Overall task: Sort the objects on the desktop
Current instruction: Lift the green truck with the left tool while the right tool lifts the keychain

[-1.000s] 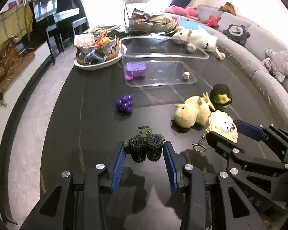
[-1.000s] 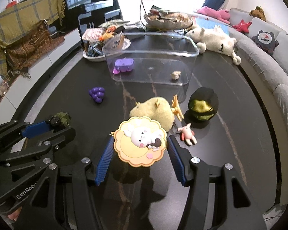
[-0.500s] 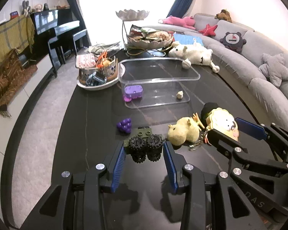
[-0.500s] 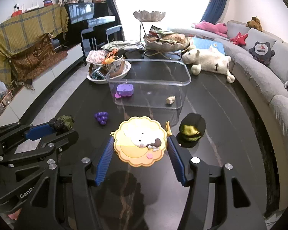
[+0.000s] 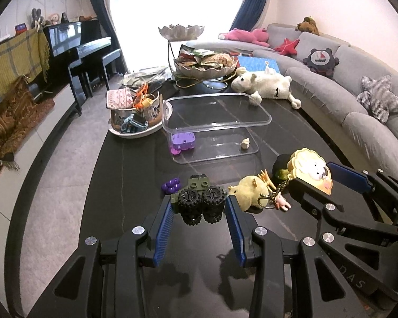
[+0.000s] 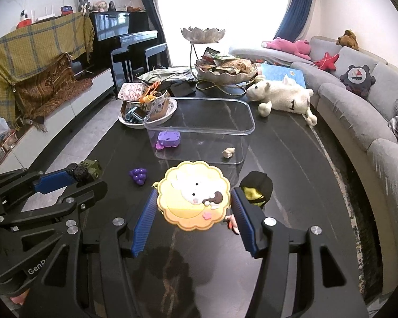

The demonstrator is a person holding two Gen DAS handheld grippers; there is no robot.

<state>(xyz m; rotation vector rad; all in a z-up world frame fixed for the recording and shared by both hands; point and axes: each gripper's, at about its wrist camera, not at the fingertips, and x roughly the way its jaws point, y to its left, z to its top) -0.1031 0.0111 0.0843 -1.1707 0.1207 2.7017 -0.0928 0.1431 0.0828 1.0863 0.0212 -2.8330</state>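
Observation:
My left gripper (image 5: 199, 206) is shut on a green toy truck with black wheels (image 5: 200, 201), held above the dark table (image 5: 135, 164). Beside it, my right gripper (image 6: 193, 204) is shut on a yellow flower-shaped keychain with a white animal on it (image 6: 193, 194); its ring and small pink charm (image 5: 280, 201) dangle below. A clear plastic bin (image 5: 215, 122) stands ahead, holding a purple toy (image 5: 183, 141) and a small beige piece (image 5: 244, 143). On the table lie purple toy grapes (image 5: 171, 184), a yellow plush chick (image 5: 248, 190) and a black-and-green toy (image 6: 256, 188).
A white tray with a basket of odds and ends (image 5: 134, 111) sits left of the bin. A white plush animal (image 5: 265, 86) lies behind the bin near a tiered dish stand (image 5: 204, 66). A grey sofa (image 5: 345, 98) curves along the right, a piano (image 5: 87, 50) stands at the left.
Both grippers have risen off the table with their toys. The table objects and bin now look lower and farther away.

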